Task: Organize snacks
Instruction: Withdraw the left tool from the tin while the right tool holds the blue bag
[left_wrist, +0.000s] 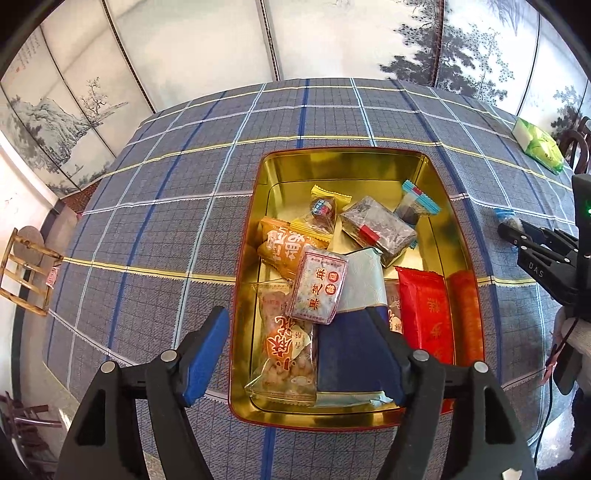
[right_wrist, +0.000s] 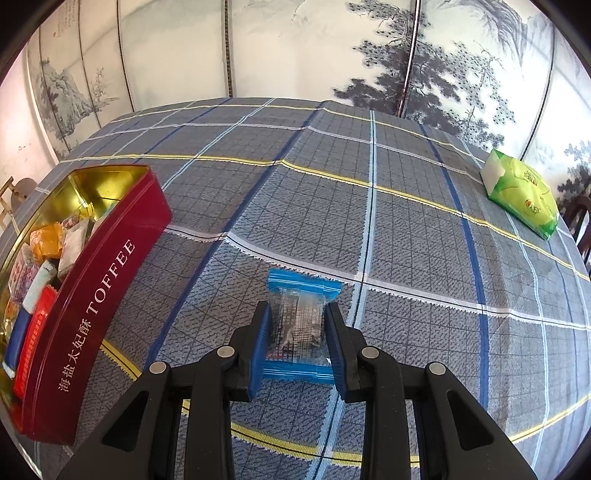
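Observation:
A red toffee tin (left_wrist: 428, 166) with a gold inside holds several wrapped snacks; it also shows in the right wrist view (right_wrist: 110, 266) at the left. My left gripper (left_wrist: 299, 325) is open and empty, hovering over the tin's near end above a peanut snack bag (left_wrist: 288, 354) and a dark blue packet (left_wrist: 347, 354). My right gripper (right_wrist: 297, 317) is shut on a clear snack packet with blue ends (right_wrist: 299, 317), which lies on the tablecloth to the right of the tin. In the left wrist view the right gripper (left_wrist: 517, 232) is at the far right edge.
The table has a blue-grey checked cloth (right_wrist: 406, 229). A green tissue pack (right_wrist: 524, 192) lies at the far right of the table, also in the left wrist view (left_wrist: 541, 147). A painted folding screen (right_wrist: 295, 48) stands behind the table.

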